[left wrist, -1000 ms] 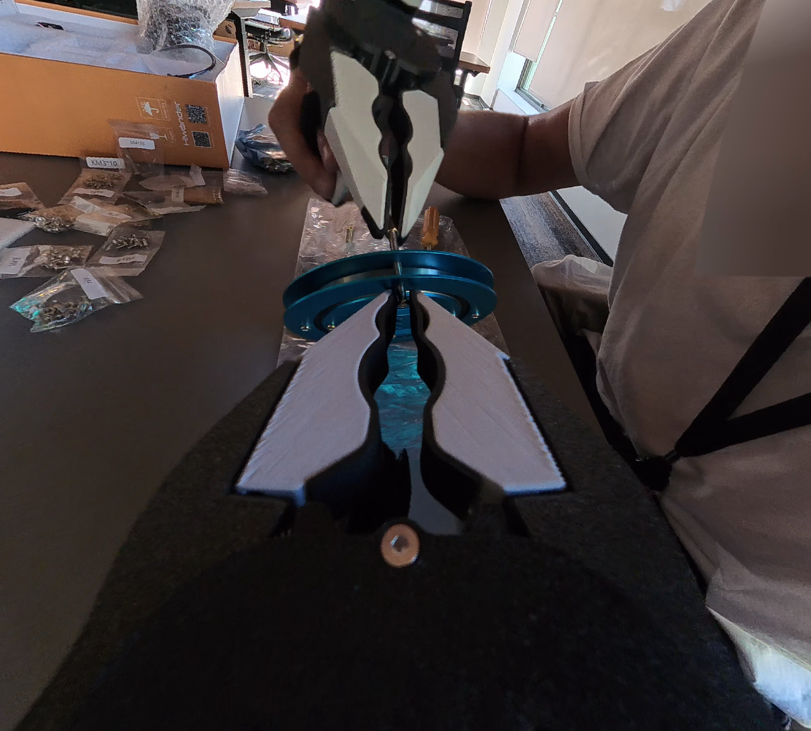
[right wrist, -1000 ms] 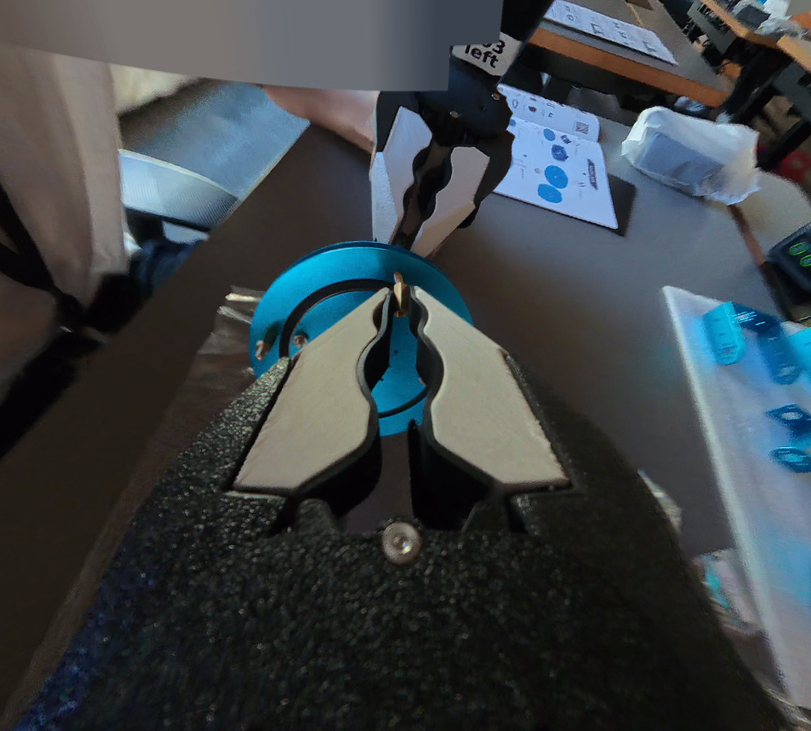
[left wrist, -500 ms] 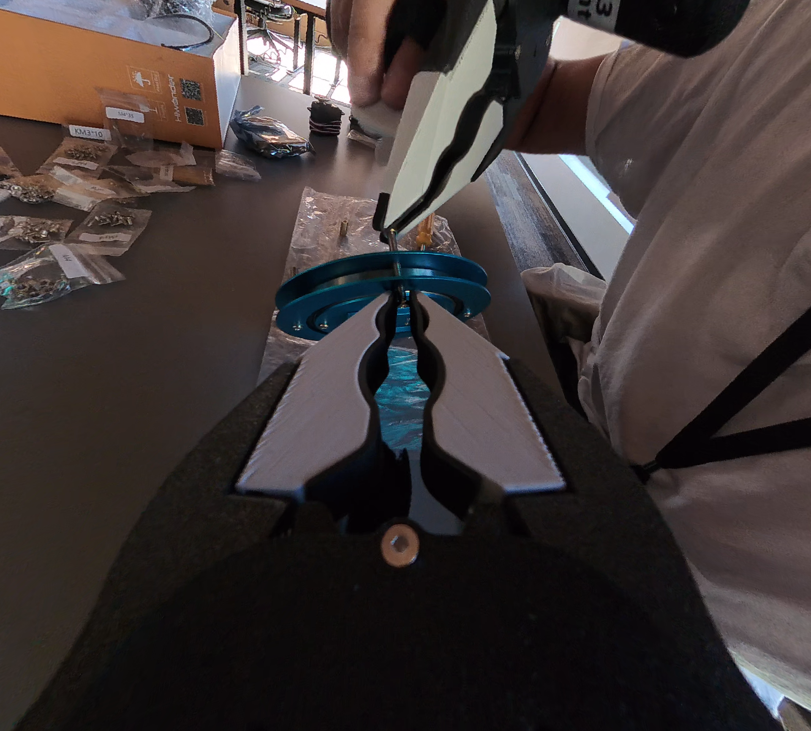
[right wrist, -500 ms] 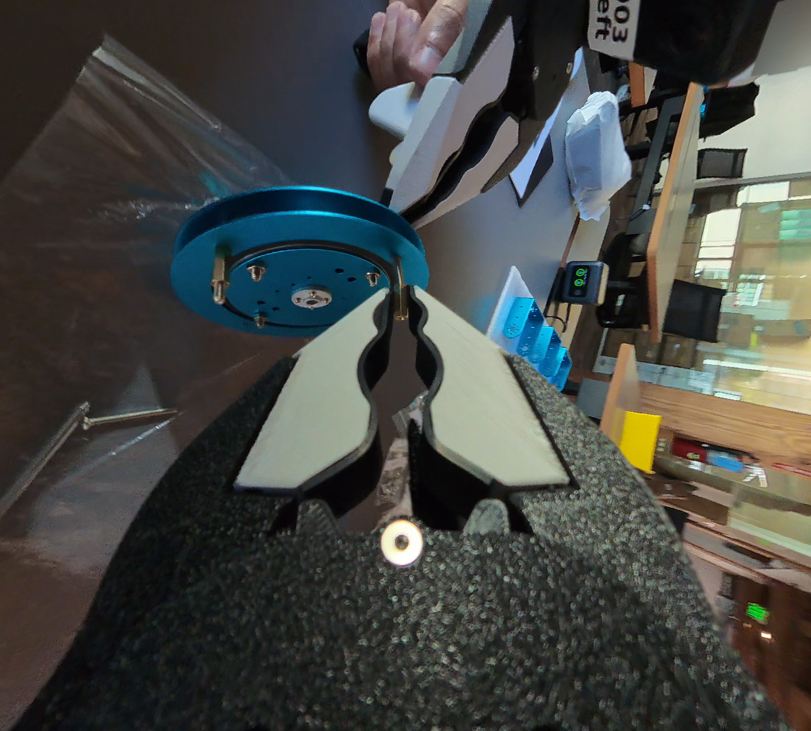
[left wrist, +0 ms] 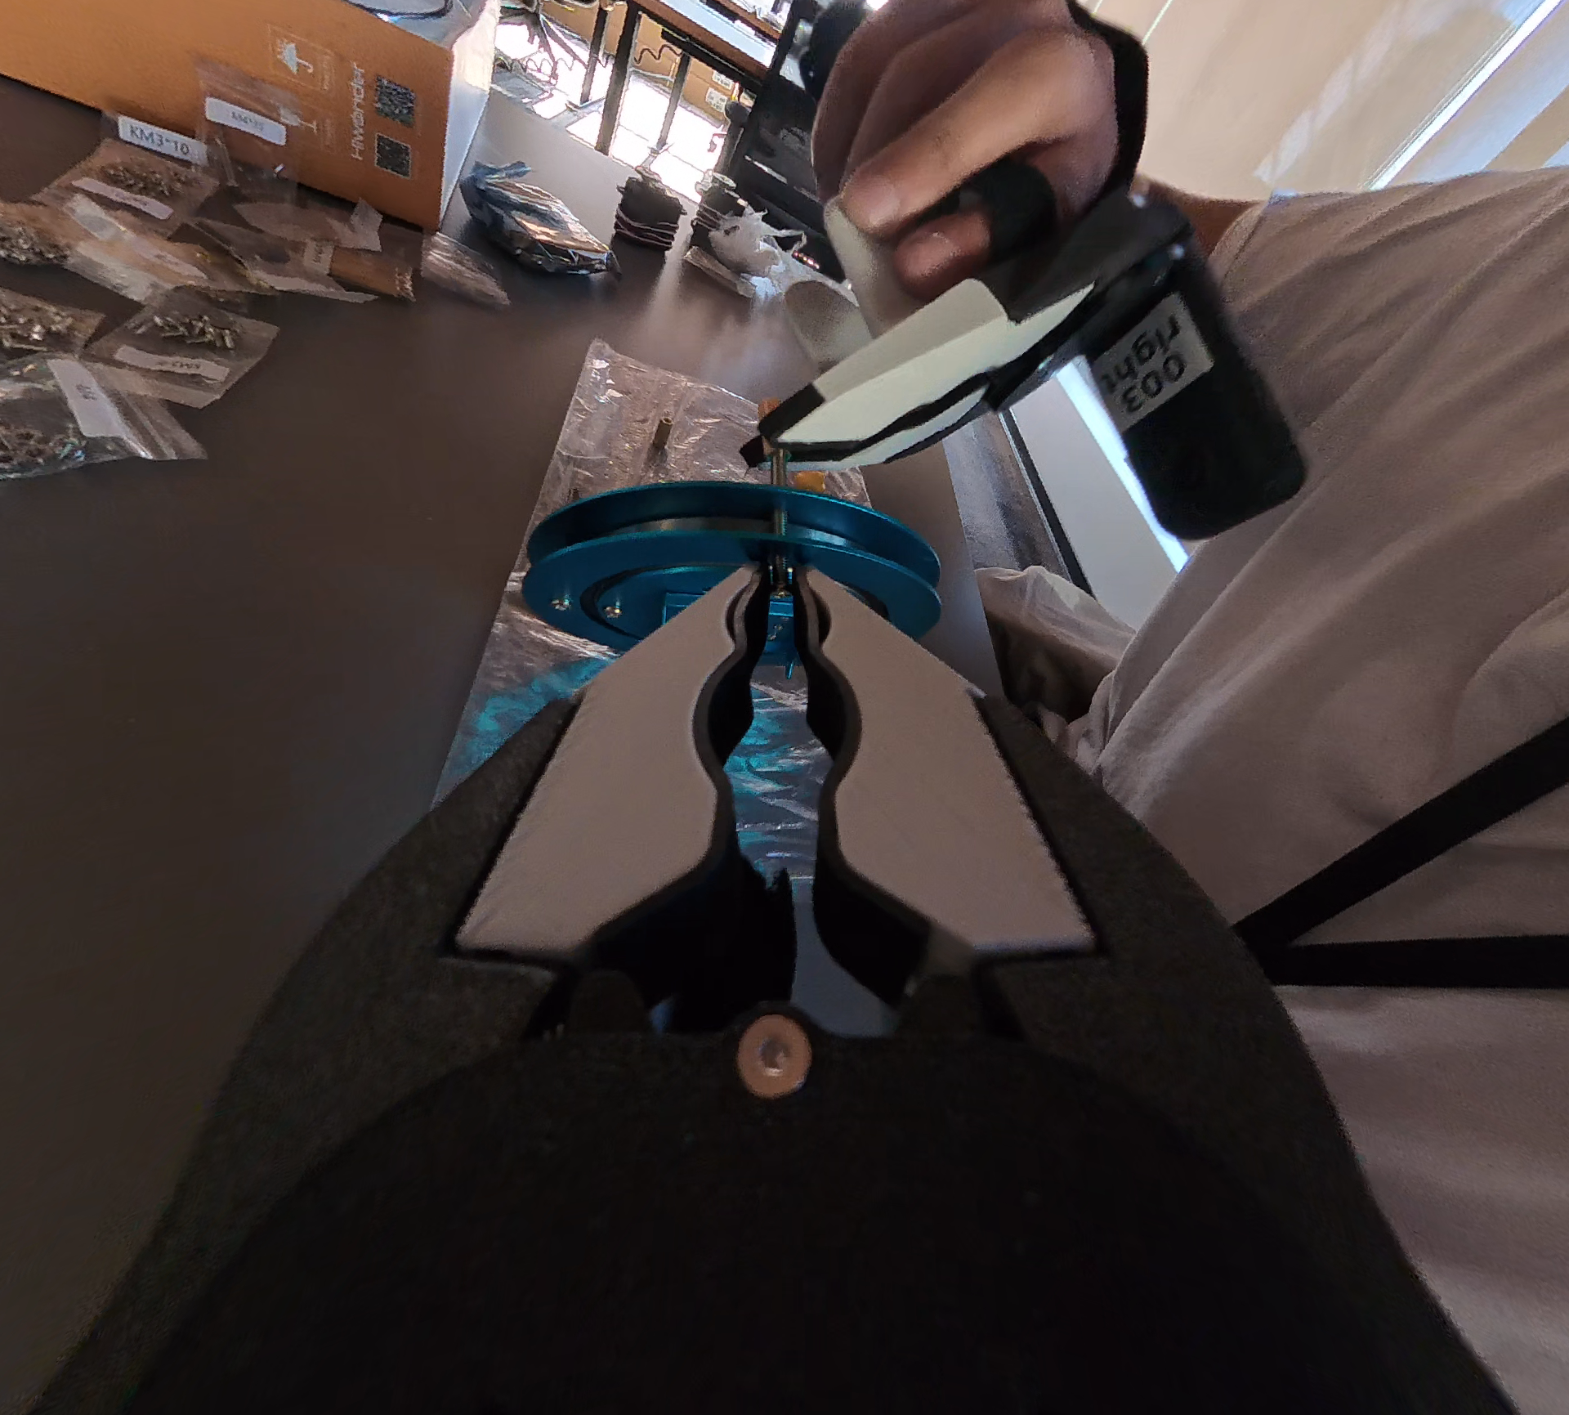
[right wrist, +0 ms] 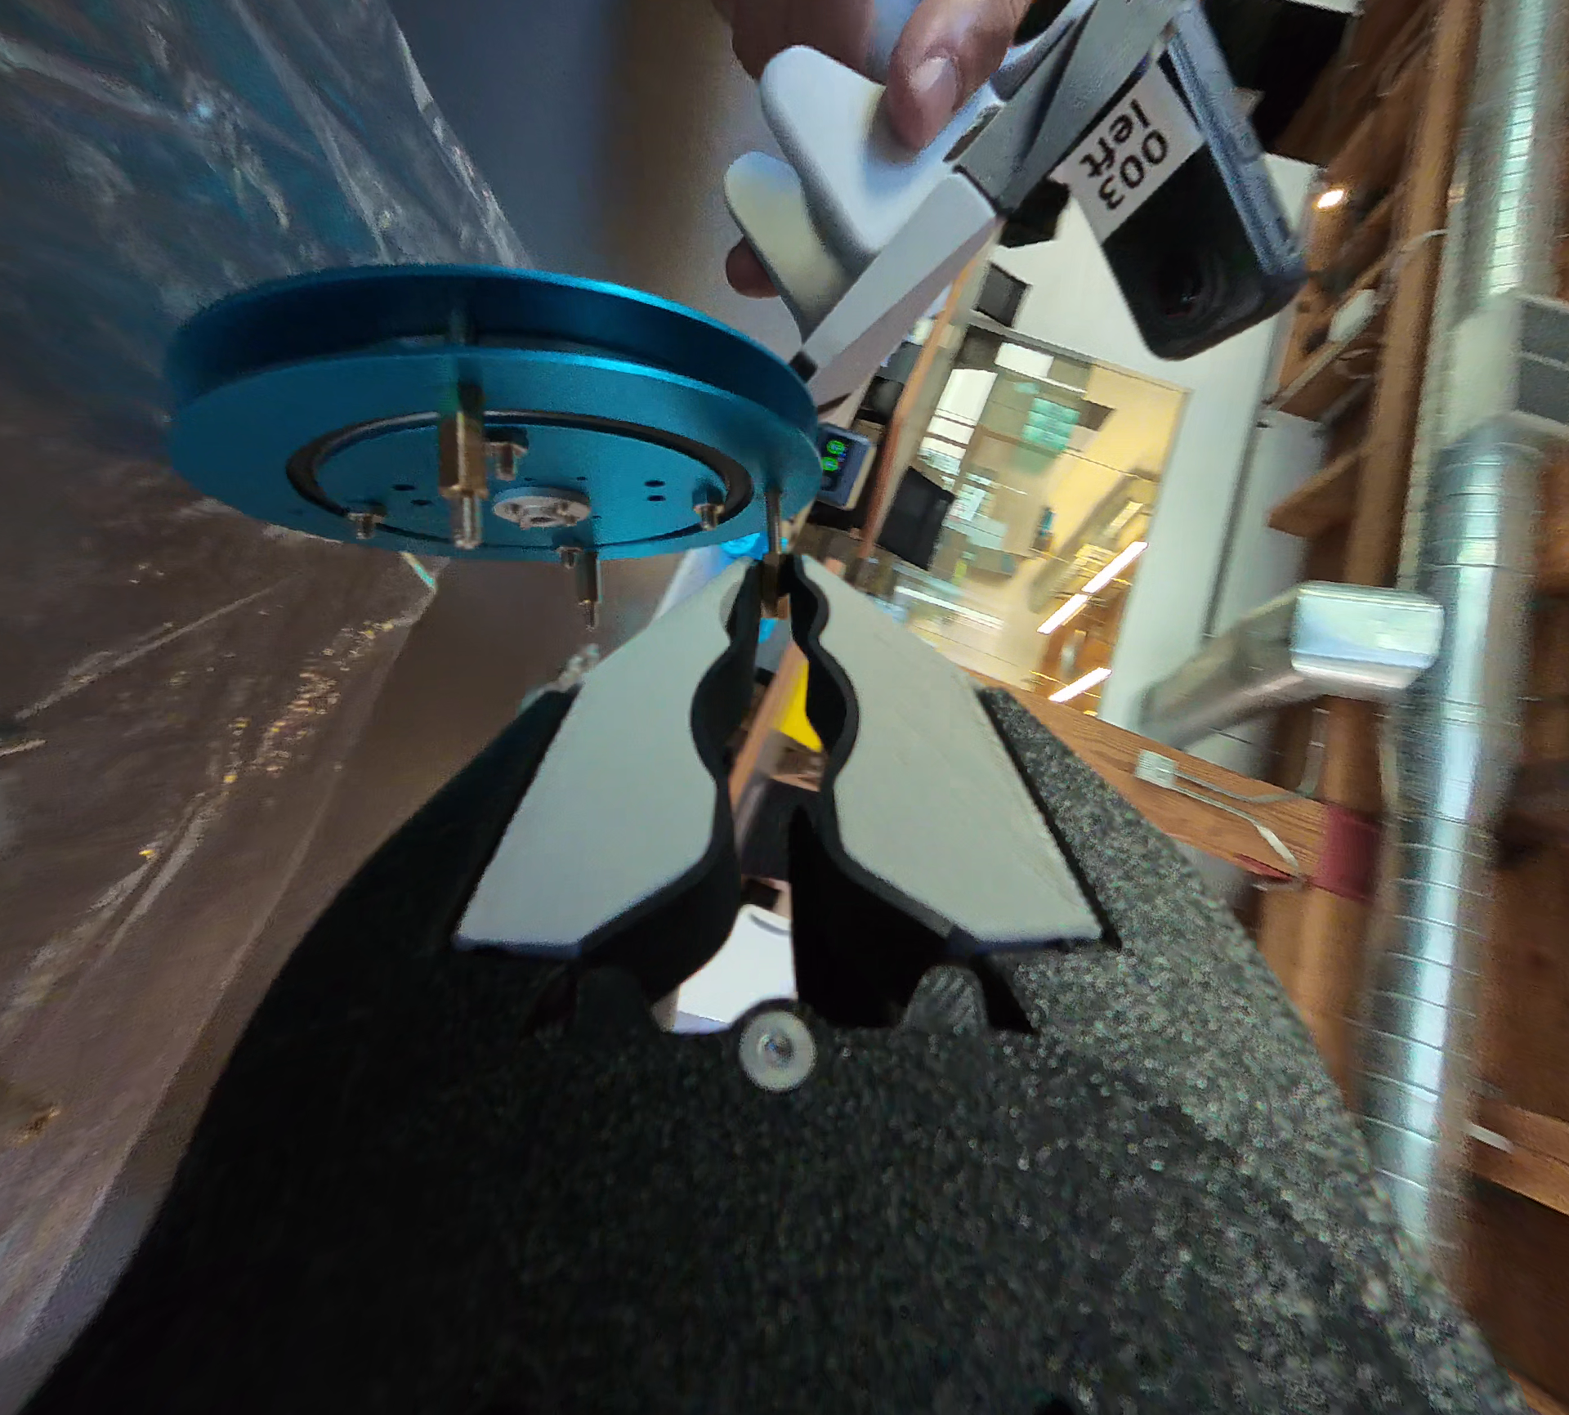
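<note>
At frame centre, your left tool (left wrist: 779,586) pinches the blue pulley disc's (left wrist: 679,529) screw end while your right tool (right wrist: 773,583) clamps its brass standoff (right wrist: 771,580) tightly.

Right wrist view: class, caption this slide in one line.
Right tongs pinch a brass standoff under the blue disc.

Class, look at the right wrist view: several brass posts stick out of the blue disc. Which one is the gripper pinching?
The brass post at the blue disc's right rim, between the right gripper's fingertips; the others stand free.
</note>
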